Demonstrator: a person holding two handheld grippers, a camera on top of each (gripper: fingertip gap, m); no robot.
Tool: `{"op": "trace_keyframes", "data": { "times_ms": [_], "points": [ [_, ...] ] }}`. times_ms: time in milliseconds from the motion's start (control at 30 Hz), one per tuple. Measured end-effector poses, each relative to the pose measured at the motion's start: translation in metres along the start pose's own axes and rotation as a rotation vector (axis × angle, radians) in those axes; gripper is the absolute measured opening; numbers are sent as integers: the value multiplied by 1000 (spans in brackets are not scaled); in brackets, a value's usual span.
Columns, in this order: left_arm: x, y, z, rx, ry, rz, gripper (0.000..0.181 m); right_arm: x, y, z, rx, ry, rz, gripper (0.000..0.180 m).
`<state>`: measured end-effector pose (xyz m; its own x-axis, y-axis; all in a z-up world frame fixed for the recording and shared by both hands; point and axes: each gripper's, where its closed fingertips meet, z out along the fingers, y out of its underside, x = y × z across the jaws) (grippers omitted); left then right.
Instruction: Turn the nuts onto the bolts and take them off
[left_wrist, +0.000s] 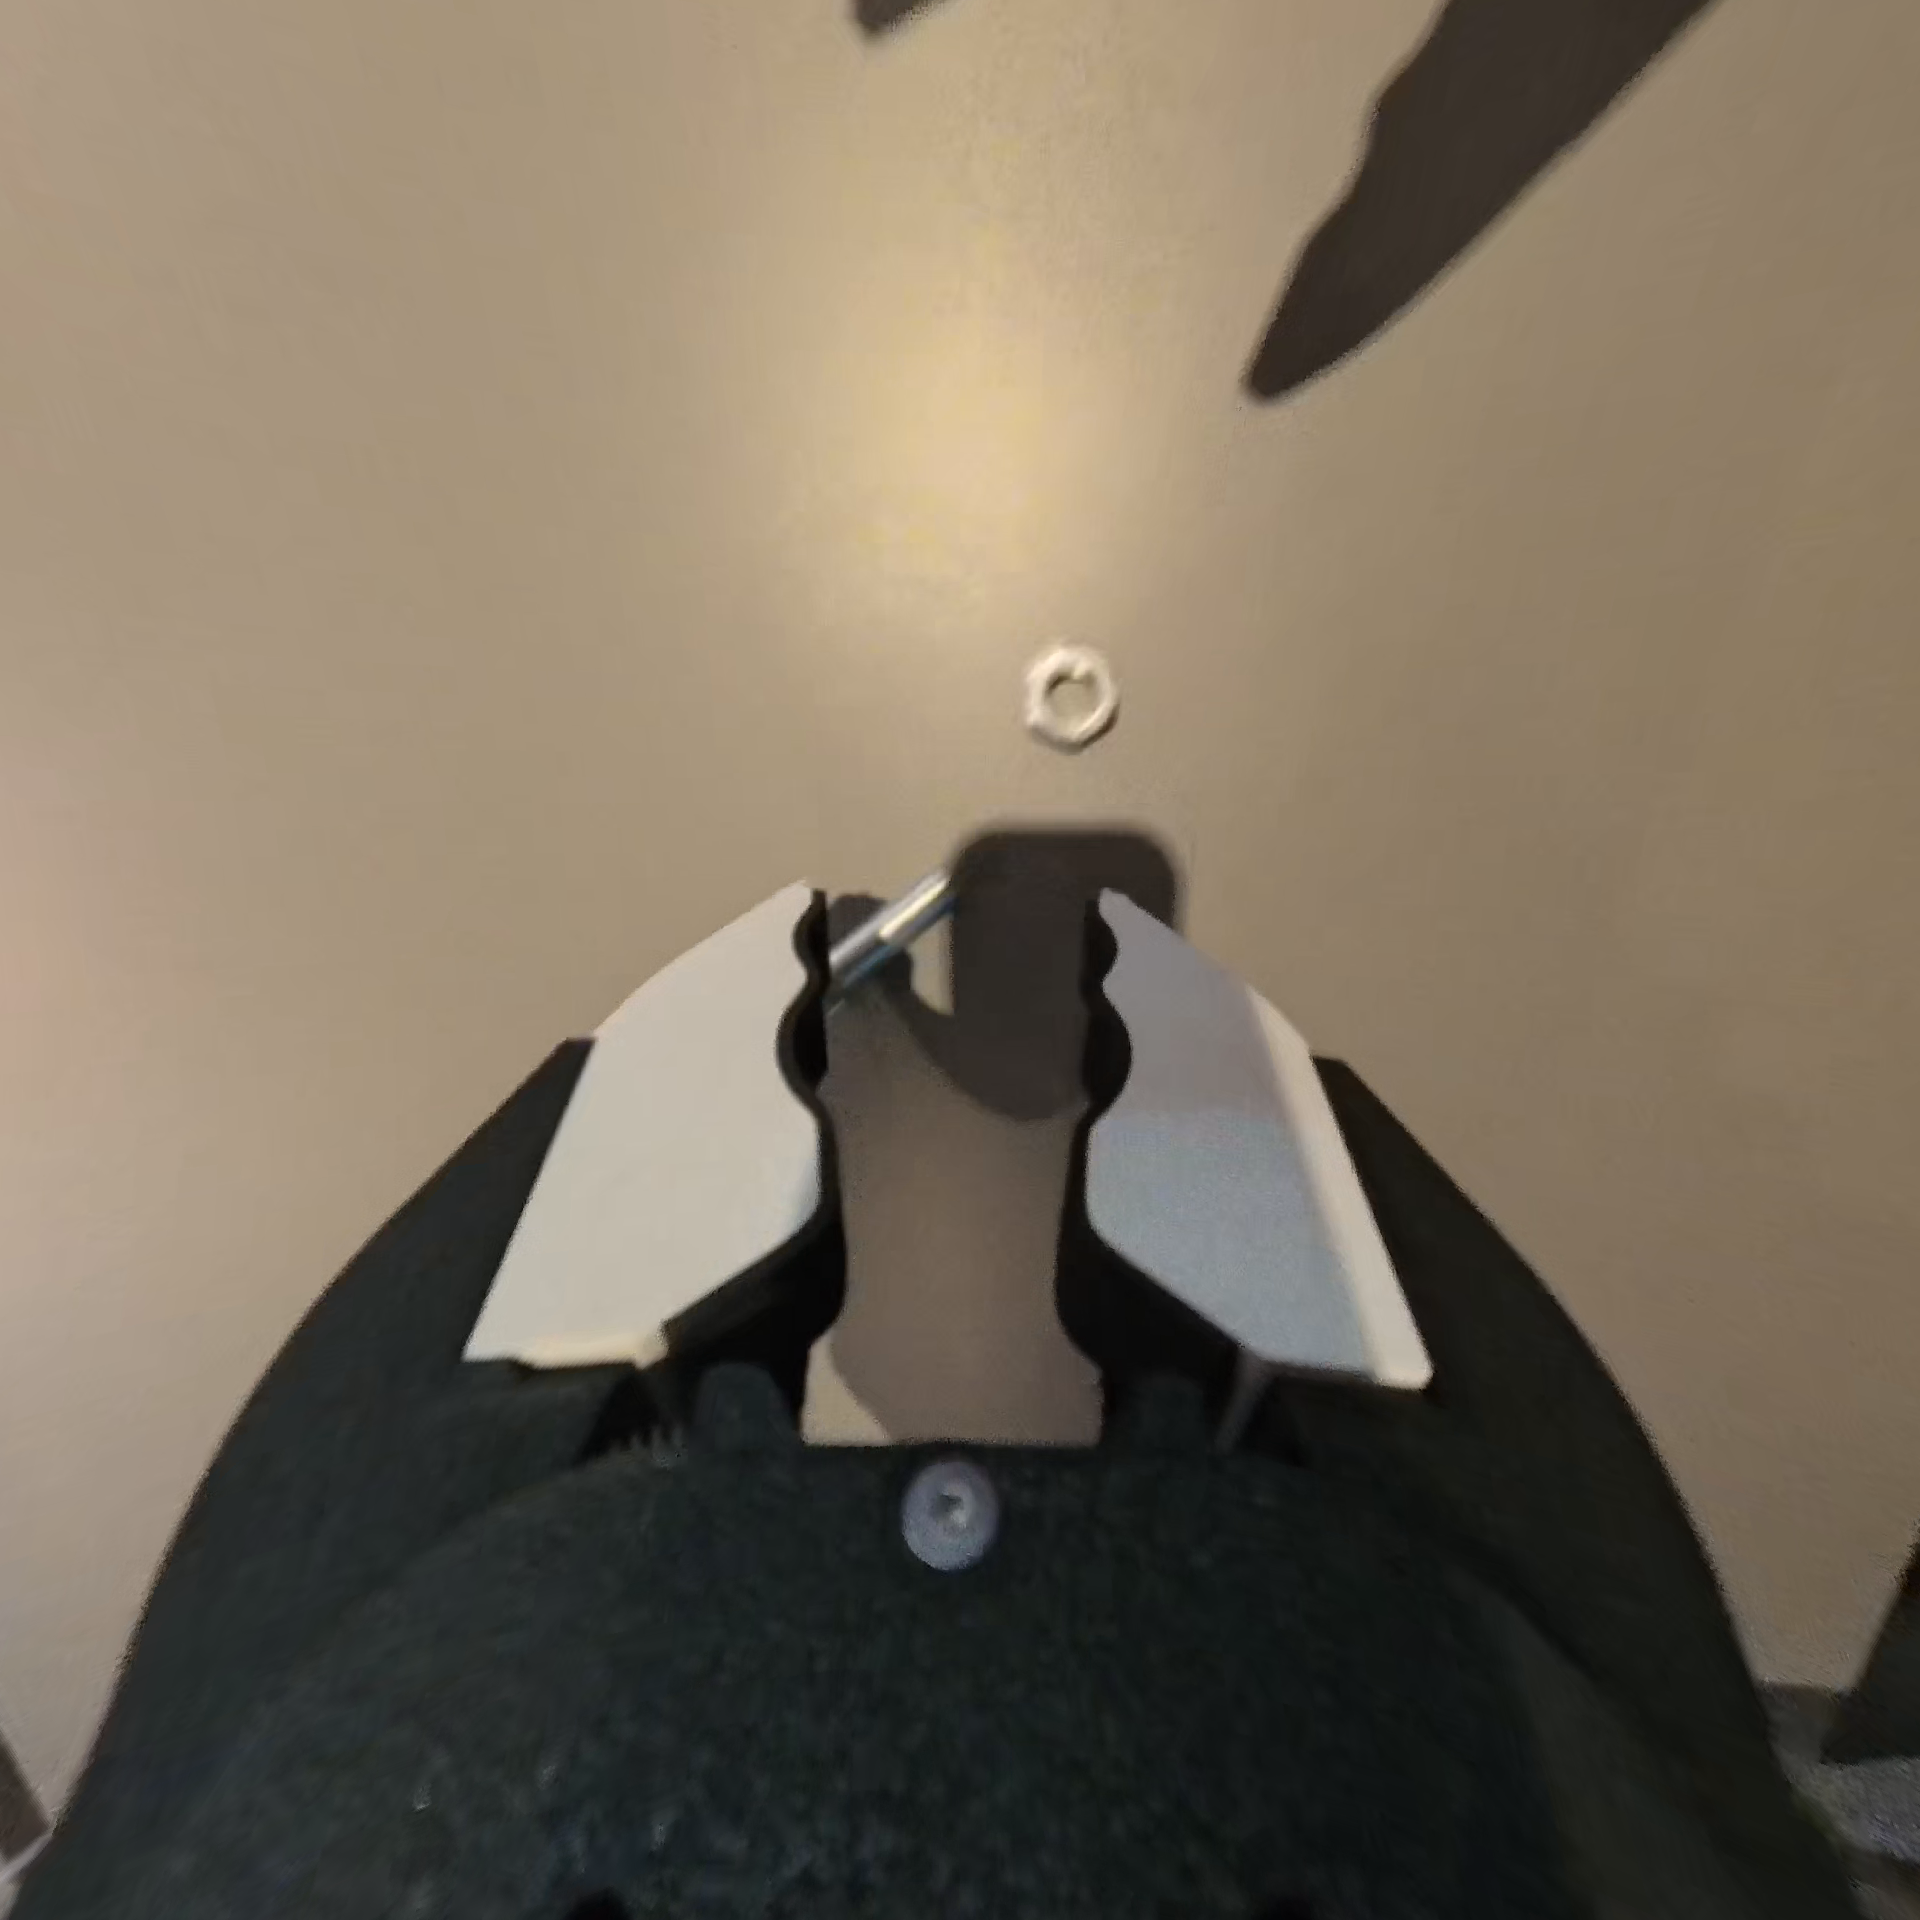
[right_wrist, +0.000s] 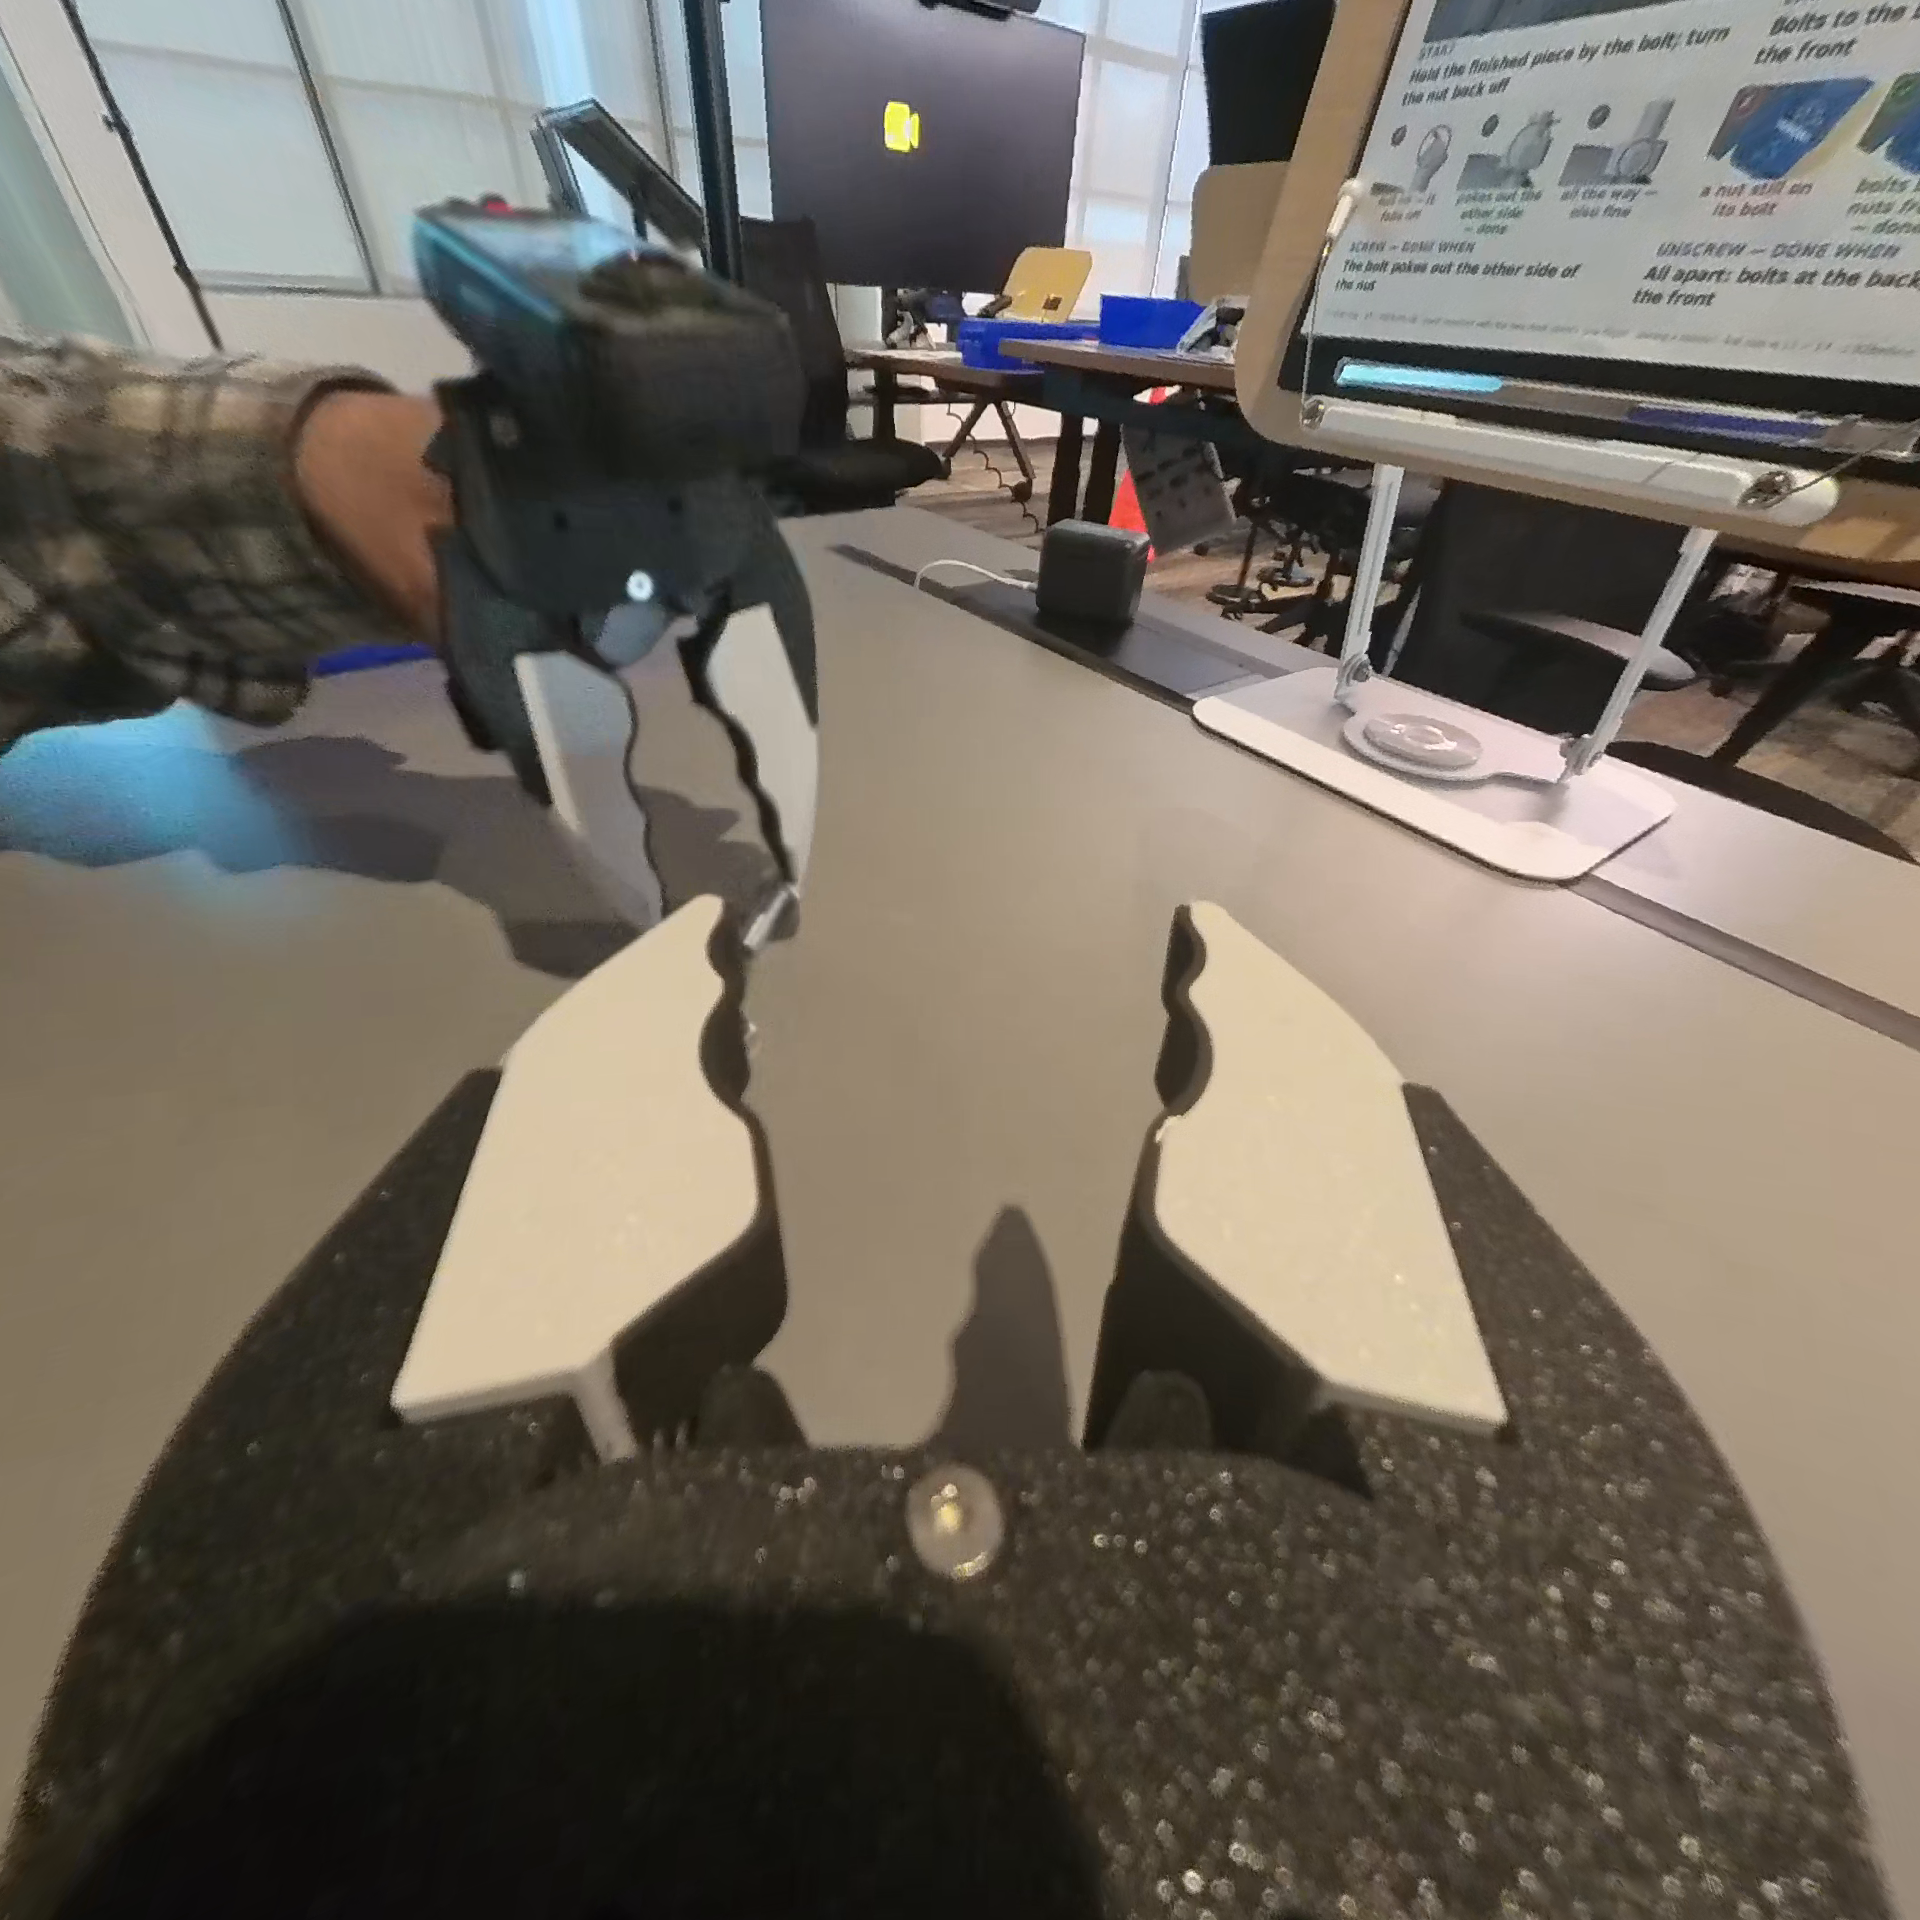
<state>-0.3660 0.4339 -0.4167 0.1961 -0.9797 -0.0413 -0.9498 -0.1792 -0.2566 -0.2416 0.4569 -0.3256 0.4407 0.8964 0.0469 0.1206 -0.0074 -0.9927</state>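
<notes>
Left gripper (left_wrist: 951, 914) points down at the bench (left_wrist: 520, 520), fingers narrowly apart, bolt (left_wrist: 891, 932) against one tip. Nut (left_wrist: 1070, 709) lies just beyond. Right gripper (right_wrist: 951, 935) wide, empty. Next: grip nut, align threads.

Desk (left_wrist: 520, 520): broad bare surface lying open ahead of both grippers. Nut (left_wrist: 1068, 710) sitting alone just beyond the left gripper (left_wrist: 951, 935), clear all round. Tablet stand (right_wrist: 1455, 769) and charger (right_wrist: 1091, 571) occupying the far right edge. Left gripper standing in the right gripper's (right_wrist: 945, 935) left-forward path.
</notes>
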Motion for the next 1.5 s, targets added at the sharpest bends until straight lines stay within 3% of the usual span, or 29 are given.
{"op": "trace_keyframes", "data": {
  "times_ms": [167, 333, 633, 767, 900, 1067, 1267, 1367, 1500],
  "points": [
    [-31, 29, -29, 239, 49, 63, 44, -3, -8, -3, 49, -32, 31, 76],
    [-33, 26, -34, 418, 112, 158, 39, -5, -9, -3, 66, -48, 44, 76],
    [-25, 23, 7, 317, 167, 274, 32, -7, -4, 0, 43, -64, 38, 76],
    [-26, 27, 15, 296, 170, 263, 18, -8, -4, 1, 39, -70, 41, 76],
    [-29, 28, 15, 306, 155, 192, 18, -10, -3, 2, 34, -78, 37, 76],
    [-40, 33, 11, 376, 93, -27, 17, -14, -3, 5, 33, -92, 38, 74],
    [-36, -3, -37, 821, 157, -352, 18, -16, -14, 15, 103, -131, 106, 64],
    [-27, -24, -63, 1046, 231, -456, 17, -26, -34, 30, 158, -198, 125, 58],
    [-16, -40, -88, 1220, 338, -522, 18, -44, -54, 55, 181, -262, 60, 46]
  ]
}}
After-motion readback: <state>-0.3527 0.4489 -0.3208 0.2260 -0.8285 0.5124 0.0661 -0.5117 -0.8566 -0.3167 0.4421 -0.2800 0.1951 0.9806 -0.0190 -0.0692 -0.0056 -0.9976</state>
